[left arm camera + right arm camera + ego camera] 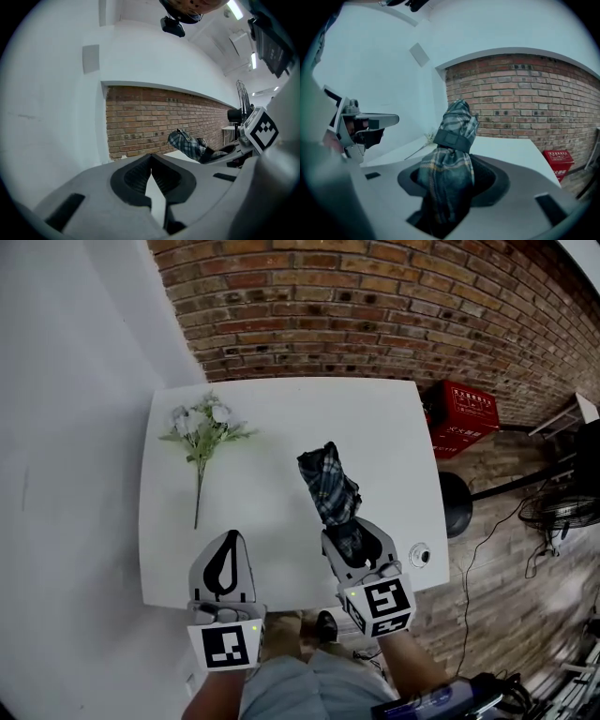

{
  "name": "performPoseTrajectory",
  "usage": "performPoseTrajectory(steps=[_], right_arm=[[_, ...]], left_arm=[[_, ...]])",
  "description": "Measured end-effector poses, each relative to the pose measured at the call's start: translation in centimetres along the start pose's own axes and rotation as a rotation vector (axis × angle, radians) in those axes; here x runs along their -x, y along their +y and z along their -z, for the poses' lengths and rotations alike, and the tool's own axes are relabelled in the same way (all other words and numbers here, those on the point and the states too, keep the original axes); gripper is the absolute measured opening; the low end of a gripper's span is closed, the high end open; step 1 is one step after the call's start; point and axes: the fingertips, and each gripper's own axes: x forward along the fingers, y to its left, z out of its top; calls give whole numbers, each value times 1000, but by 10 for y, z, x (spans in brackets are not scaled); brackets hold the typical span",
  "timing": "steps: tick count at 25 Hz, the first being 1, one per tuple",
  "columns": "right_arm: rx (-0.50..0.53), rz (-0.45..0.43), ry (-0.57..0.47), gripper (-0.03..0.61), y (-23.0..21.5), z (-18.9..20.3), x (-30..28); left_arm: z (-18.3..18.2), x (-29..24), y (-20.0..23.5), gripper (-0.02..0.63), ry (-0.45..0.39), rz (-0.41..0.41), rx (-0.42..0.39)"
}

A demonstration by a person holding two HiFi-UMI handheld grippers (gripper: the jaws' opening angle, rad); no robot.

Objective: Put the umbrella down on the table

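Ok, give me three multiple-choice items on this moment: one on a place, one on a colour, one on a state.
1. Where on the table do the flowers lie, in the head view?
A) left side
B) right side
C) middle

2. The crate on the floor is:
A) blue
B) red
C) green

3. The umbrella is:
A) lying free on the table
B) clamped in the right gripper
C) opened out

Key:
1 A, they lie near the left edge.
2 B, it shows plainly red.
3 B, the right gripper view shows its fingers pressed on the folded fabric.
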Motion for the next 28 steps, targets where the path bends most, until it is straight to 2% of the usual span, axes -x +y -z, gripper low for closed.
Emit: performPoseTrajectory(steps=[9,16,28], right_arm=[[-34,8,75,199,-10,32,-26],[-54,12,136,199,-18,58,-46],[-69,11,216,199,-26,92,-65]], left_arm=[[21,-24,8,9,40,9,-9],[35,-41,9,9,84,25,15],[50,-56,18,9,95,16,-3]])
